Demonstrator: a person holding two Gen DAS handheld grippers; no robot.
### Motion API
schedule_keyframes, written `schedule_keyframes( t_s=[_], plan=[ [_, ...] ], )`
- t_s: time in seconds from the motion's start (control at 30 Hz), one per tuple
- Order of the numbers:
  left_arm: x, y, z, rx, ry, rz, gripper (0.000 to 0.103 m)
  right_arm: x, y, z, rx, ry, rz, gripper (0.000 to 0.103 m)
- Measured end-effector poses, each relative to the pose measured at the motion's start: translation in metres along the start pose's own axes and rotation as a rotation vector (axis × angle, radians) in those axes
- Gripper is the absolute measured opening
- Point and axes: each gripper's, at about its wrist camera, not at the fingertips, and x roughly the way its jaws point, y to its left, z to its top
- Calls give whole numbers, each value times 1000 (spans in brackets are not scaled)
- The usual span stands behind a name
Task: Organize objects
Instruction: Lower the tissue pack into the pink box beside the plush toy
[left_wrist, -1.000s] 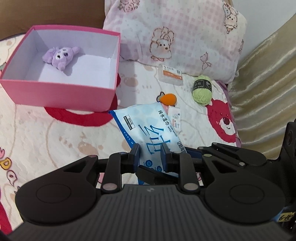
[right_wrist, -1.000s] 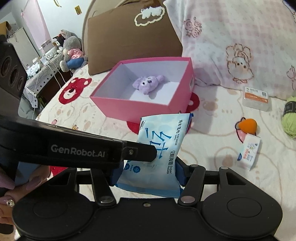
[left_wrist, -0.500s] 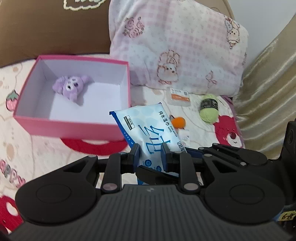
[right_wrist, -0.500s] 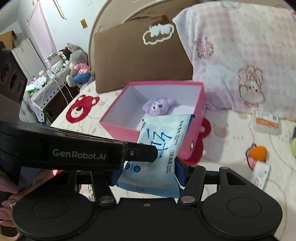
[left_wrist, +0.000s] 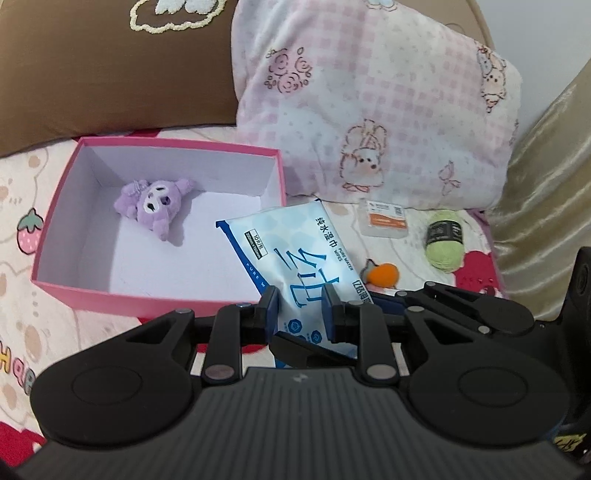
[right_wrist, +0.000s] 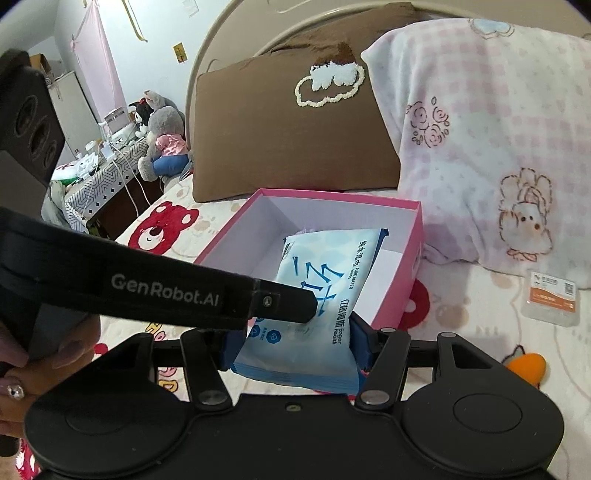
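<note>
— Bedspread (left_wrist: 92, 325) and pillows; where's the wipes pack (left_wrist: 295, 258)?
— Clamped by both the left gripper (left_wrist: 299, 314) and right gripper (right_wrist: 291, 343), seemingly over the pink box (right_wrist: 229, 243), plush toy (left_wrist: 155, 203) at ten o'clock

In the left wrist view the box (left_wrist: 155, 299) sits mid-left on the bed (left_wrist: 33, 325) with the plush toy (left_wrist: 153, 205) inside, pillows (left_wrist: 373, 110) behind, the yarn ball (left_wrist: 443, 242) at right.
</note>
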Motion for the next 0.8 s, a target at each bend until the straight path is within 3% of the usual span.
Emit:
schedule_keyframes(
  t_s=[0.4, 0.8],
  plan=[
    [30, 43, 42, -70, -16, 22, 22, 56, -5, 42, -108, 30, 15, 64],
    [100, 93, 67, -131, 0, -2, 22, 118, -40, 63, 1, 145, 28, 66]
  ],
)
